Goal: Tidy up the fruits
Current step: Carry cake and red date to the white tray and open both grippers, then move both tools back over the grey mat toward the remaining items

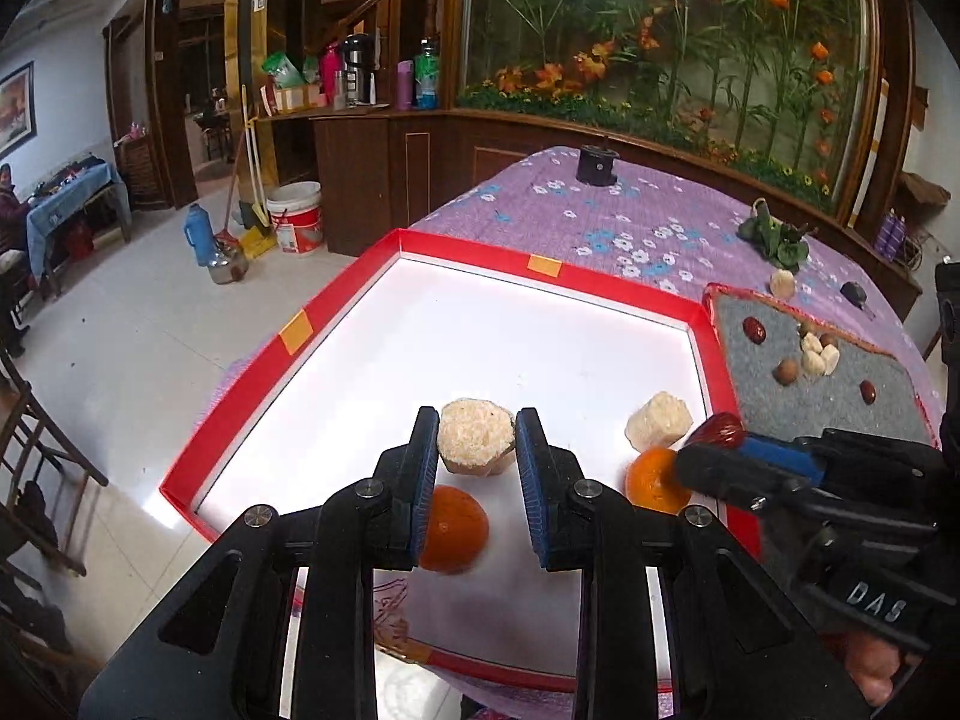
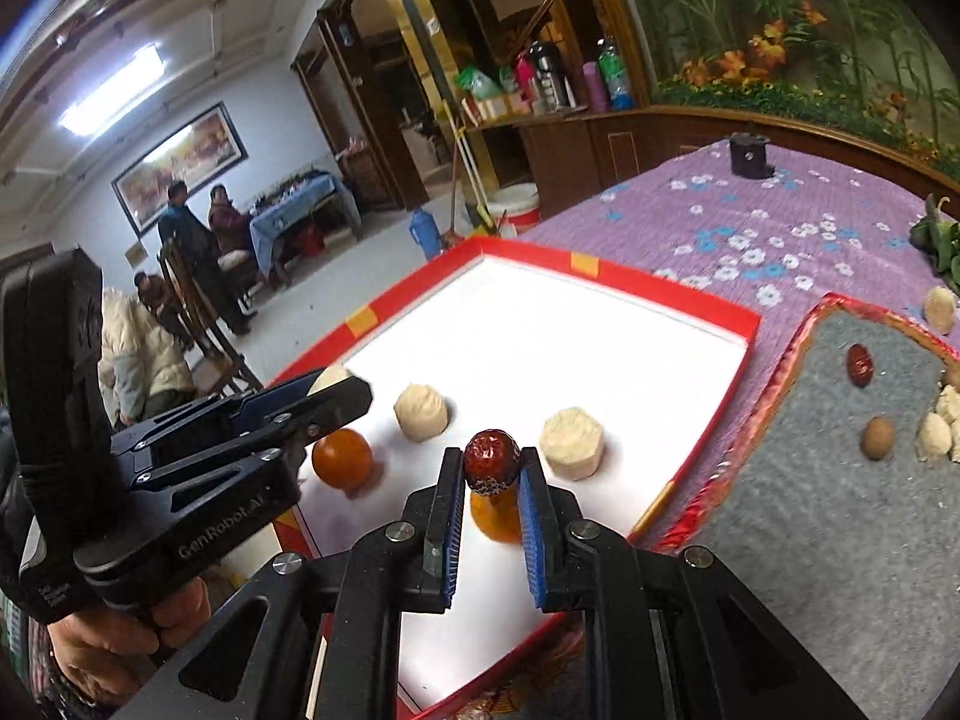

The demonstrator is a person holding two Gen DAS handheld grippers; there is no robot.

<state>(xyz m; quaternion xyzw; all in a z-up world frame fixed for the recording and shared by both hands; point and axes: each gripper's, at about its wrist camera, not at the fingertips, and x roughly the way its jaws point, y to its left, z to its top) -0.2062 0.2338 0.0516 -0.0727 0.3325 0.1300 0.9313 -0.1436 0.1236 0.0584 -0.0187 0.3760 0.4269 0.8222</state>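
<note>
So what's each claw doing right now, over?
Left gripper shut on pale cake. Right gripper shut on red date. Both over red tray. Nothing blocking.

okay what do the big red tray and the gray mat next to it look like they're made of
The red tray looks like glossy cardboard, a gift-box lid: thin folded red walls, smooth white floor that glares under the light, tape patches on the rim. The gray mat looks like felt or short-pile fabric: matte and fuzzy, with a shiny red-orange woven border.
</note>
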